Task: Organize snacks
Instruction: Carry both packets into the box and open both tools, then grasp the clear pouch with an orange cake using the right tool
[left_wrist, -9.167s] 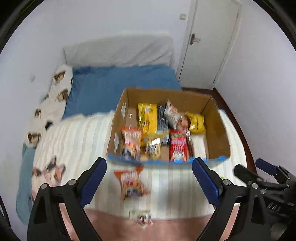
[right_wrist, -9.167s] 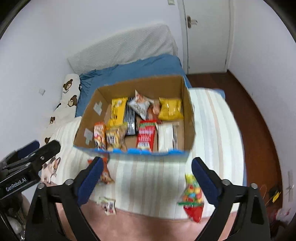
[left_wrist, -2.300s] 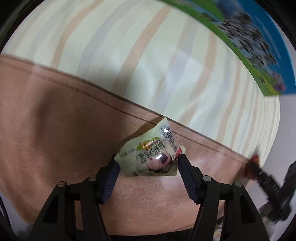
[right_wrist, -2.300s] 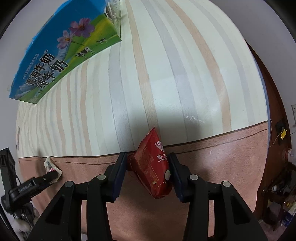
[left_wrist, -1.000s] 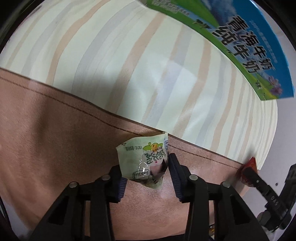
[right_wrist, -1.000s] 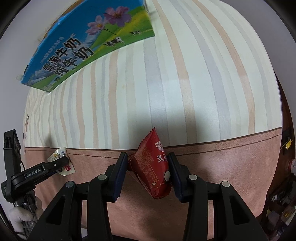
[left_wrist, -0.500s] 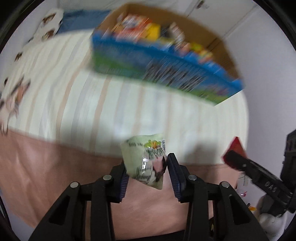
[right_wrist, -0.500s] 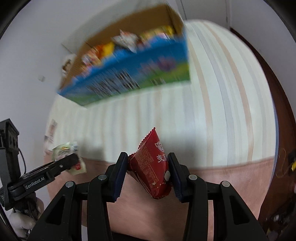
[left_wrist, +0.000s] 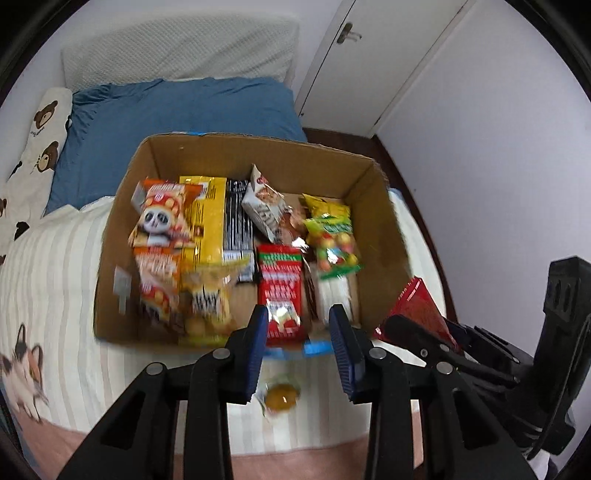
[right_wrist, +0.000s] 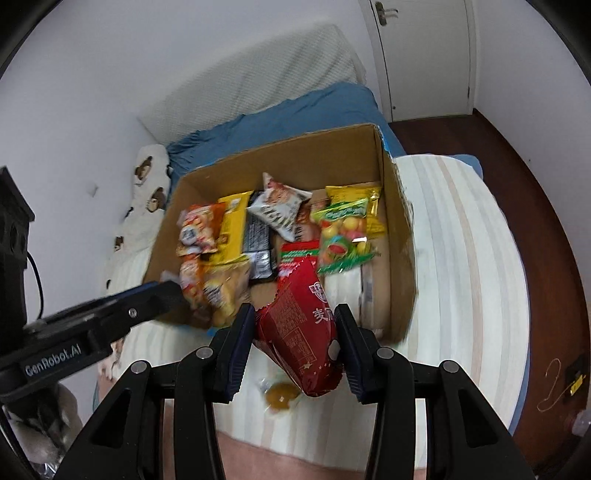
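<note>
An open cardboard box (left_wrist: 384, 206) (right_wrist: 386, 184) full of snack packets stands on the striped bedspread. My left gripper (left_wrist: 297, 345) is open and empty at the box's near edge. A small green packet (left_wrist: 280, 397) (right_wrist: 280, 395) lies on the bedspread below it, just in front of the box. My right gripper (right_wrist: 295, 345) is shut on a red snack packet (right_wrist: 303, 332) and holds it above the box's near edge; the packet also shows in the left wrist view (left_wrist: 421, 306).
A blue sheet (left_wrist: 177, 107) and grey pillow (left_wrist: 177, 48) lie beyond the box. A bear-print pillow (left_wrist: 33, 136) is at the left. A white door (left_wrist: 373, 62) and dark wood floor (right_wrist: 517, 177) are at the right. The bedspread (right_wrist: 461, 240) reaches right of the box.
Both grippers rose from the bedspread and swung up over the box's near edge. The left gripper opened and the green packet fell onto the bedspread. The right still holds the red packet.
</note>
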